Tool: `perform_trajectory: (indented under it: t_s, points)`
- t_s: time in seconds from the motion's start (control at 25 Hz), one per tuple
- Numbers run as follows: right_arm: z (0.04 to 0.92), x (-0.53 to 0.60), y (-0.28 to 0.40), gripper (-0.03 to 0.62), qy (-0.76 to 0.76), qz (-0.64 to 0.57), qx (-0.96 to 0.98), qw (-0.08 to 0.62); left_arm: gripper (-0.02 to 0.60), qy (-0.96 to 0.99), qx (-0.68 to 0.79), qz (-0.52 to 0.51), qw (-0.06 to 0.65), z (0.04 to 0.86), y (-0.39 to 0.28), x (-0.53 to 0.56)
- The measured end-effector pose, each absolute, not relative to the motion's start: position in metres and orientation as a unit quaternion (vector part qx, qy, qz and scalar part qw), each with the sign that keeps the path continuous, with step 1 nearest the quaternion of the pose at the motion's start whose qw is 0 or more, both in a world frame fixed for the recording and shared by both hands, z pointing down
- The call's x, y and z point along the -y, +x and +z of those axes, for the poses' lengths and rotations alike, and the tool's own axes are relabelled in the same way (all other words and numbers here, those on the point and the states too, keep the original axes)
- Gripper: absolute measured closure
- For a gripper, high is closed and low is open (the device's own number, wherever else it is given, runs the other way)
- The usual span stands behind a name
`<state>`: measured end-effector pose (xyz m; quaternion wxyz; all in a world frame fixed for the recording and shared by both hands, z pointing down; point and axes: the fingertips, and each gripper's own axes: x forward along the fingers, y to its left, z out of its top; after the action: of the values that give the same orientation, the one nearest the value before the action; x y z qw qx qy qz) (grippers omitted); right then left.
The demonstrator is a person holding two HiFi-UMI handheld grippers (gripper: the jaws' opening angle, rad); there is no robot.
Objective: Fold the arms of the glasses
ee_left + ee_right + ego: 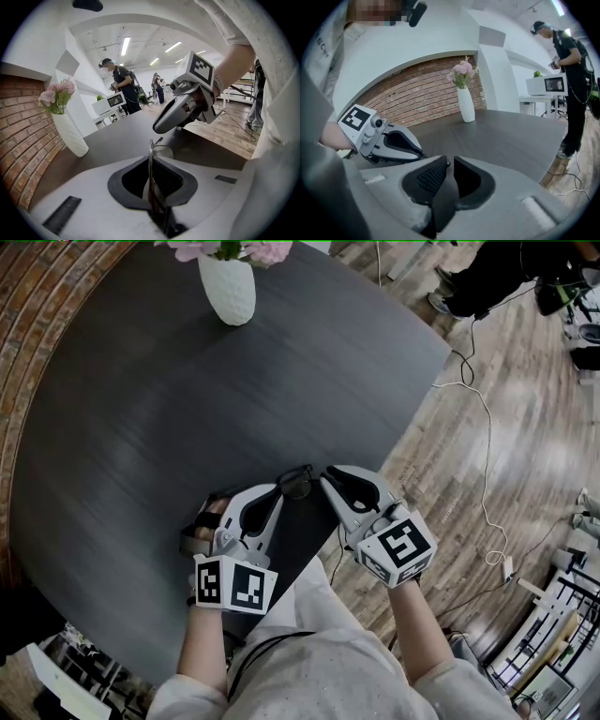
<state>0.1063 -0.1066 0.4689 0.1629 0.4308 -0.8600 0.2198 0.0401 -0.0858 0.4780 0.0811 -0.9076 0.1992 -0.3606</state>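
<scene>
One broad dark table (141, 427) fills most of what I look down on, with a white vase (228, 287) of pink flowers well away at its far side. Both of my grippers are at the near edge, their tips angled in toward each other. My left gripper (278, 490) is clamped on the glasses (296, 482): in the left gripper view a thin strip of frame runs edge-on between the pads, straight out along the jaws, with a lens showing just past the tips. So the long line of the glasses follows my left gripper's own pointing direction, and the free part sticks out toward my right side. My right gripper (330, 476) comes in from there, its tip just beside the glasses. Its jaws stand close with a narrow slot between the pads and a small dark nub at the mouth, and I cannot tell whether they pinch it or only flank it. I judge the fold falls to the right gripper, since the left one is anchoring the frame — the arm would have to swing across toward the lens, leftward from the right tip. That piece is thin, so a small misalignment could let it slip out of the slot.
</scene>
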Motion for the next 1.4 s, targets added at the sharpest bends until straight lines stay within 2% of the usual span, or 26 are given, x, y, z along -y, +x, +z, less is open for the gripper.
perform_trajectory:
  t_s: [0.36,0.68,1.4]
  points:
    - [0.467,0.101,0.102,0.545,0.431,0.217,0.861,0.162,0.556,-0.912,-0.217,-0.342,0.059,0.473,0.036,0.086]
    - [0.460,0.097,0.102,0.545,0.436,0.209,0.862,0.155,0.495,-0.914,-0.239,-0.325,0.047,0.462,0.028,0.085]
    - [0.414,0.080,0.093,0.533,0.430,0.147,0.880,0.138,0.494,-0.913,-0.359,-0.192,-0.015,0.404,-0.012,0.074]
